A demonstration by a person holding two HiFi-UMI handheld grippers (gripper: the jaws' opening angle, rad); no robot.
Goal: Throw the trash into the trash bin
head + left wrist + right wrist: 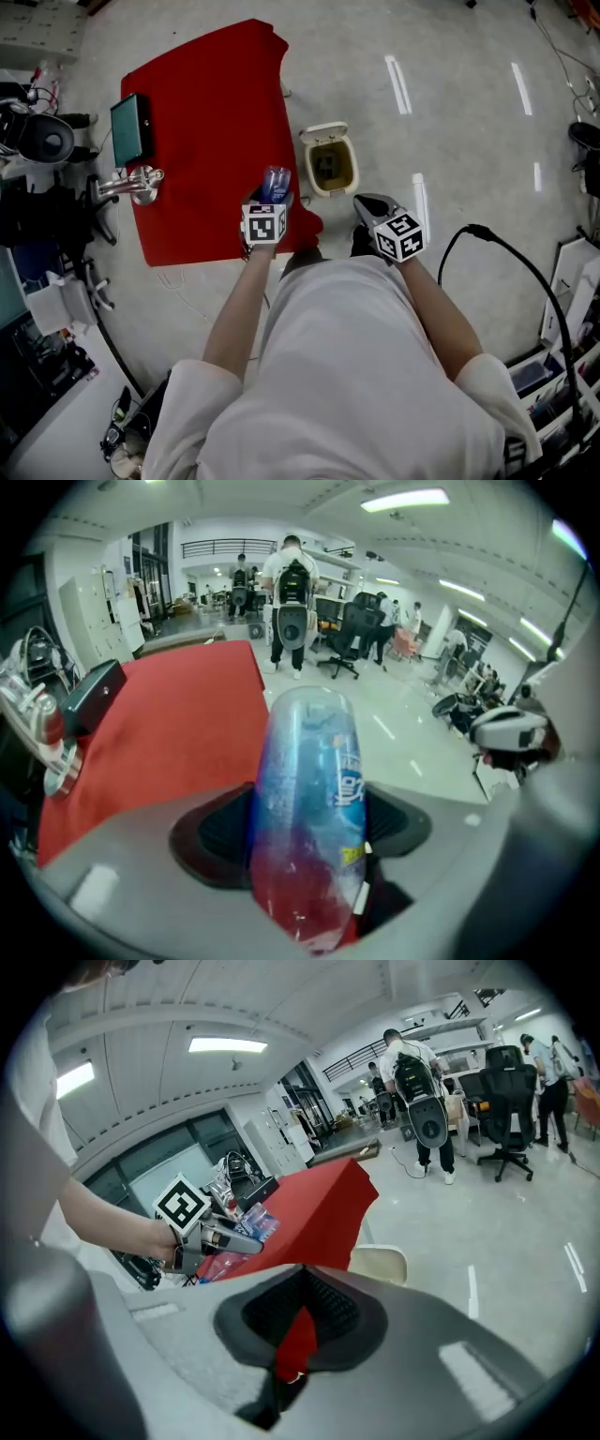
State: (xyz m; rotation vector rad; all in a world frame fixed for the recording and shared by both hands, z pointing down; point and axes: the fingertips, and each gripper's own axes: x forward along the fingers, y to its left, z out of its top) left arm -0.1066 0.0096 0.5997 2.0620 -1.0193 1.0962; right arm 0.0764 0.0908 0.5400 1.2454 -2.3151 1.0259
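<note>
In the head view the left gripper [274,193] sits just below the middle of the frame, over the lower right corner of the red table [202,112]. Its jaws are clamped on a clear bottle [276,178] with a blue label. The left gripper view shows the bottle standing between the two dark pads, which press it from either side. The bin [323,132] stands open on the grey floor at frame centre, just right of the table's edge and up and to the right of the bottle, apart from it. The right gripper [368,203] is right of centre, below and to the right of the bin, above the floor. In its own view the jaws are drawn almost together, with only a thin slit showing red cloth behind and nothing held. At the table's left side lie a black box [129,128] and, below it, a metal object [137,182].
</note>
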